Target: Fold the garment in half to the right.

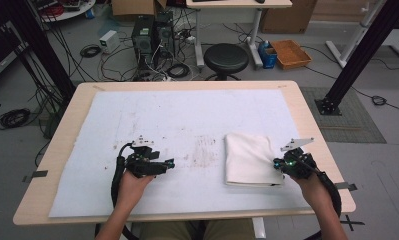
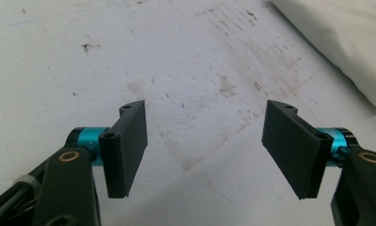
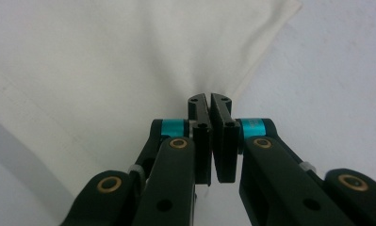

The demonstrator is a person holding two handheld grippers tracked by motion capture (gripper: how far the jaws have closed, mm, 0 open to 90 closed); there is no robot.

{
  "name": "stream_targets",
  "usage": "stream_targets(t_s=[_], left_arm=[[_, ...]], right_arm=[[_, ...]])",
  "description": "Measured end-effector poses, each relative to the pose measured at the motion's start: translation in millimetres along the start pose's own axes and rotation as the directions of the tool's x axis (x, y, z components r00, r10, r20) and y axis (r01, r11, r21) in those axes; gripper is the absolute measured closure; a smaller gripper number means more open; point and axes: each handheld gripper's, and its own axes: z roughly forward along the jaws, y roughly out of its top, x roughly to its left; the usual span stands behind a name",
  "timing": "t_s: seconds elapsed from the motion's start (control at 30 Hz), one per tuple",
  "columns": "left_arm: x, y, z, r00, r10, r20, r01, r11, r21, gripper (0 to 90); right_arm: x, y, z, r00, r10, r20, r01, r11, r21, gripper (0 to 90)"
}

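A folded white cloth (image 1: 249, 157) lies on the right half of the white mat (image 1: 187, 115). My right gripper (image 1: 277, 164) is at the cloth's right edge, near its front corner. In the right gripper view the jaws (image 3: 209, 99) are pressed together on that edge, and the cloth (image 3: 105, 61) puckers into creases that run out from the tips. My left gripper (image 1: 171, 162) rests on the mat left of the cloth and points toward it. It stands open (image 2: 205, 107) with only stained mat between its pads, and the cloth (image 2: 346, 37) lies ahead at the upper right.
Brown stains (image 1: 203, 152) mark the mat between the two grippers. The wooden table (image 1: 69, 120) shows around the mat. Beyond the far edge stand a black stool (image 1: 226, 57), computer towers (image 1: 152, 35) with cables, and an orange tray (image 1: 290, 53). A black post (image 1: 354, 60) rises at the right.
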Motion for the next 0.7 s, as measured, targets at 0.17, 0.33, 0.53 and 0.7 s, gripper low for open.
stream_targets(t_s=[0.17,0.33,0.53,0.7], left_arm=[[1.6,-0.1,-0.8,1.0000,-0.003,0.000,0.003,1.0000,-0.003,31.6],[3.2,0.6,-2.5,0.9997,0.020,-0.010,-0.020,0.9998,-0.008,27.3],[5.6,0.7,-5.4,0.9989,0.047,-0.002,-0.047,0.9988,0.008,26.2],[8.4,-0.2,-7.9,0.9993,0.038,-0.002,-0.038,0.9992,0.009,26.2]], right_arm=[[0.8,-7.2,10.0,0.9997,0.021,-0.007,-0.021,0.999,0.047,53.4],[-6.5,-4.1,-10.7,0.9982,0.047,0.037,-0.042,0.992,-0.117,30.1],[-9.3,-2.9,-6.1,0.9993,-0.002,0.038,0.005,0.996,-0.084,22.8],[-9.2,2.0,-5.6,0.9996,-0.015,0.024,0.016,0.997,-0.070,21.7]])
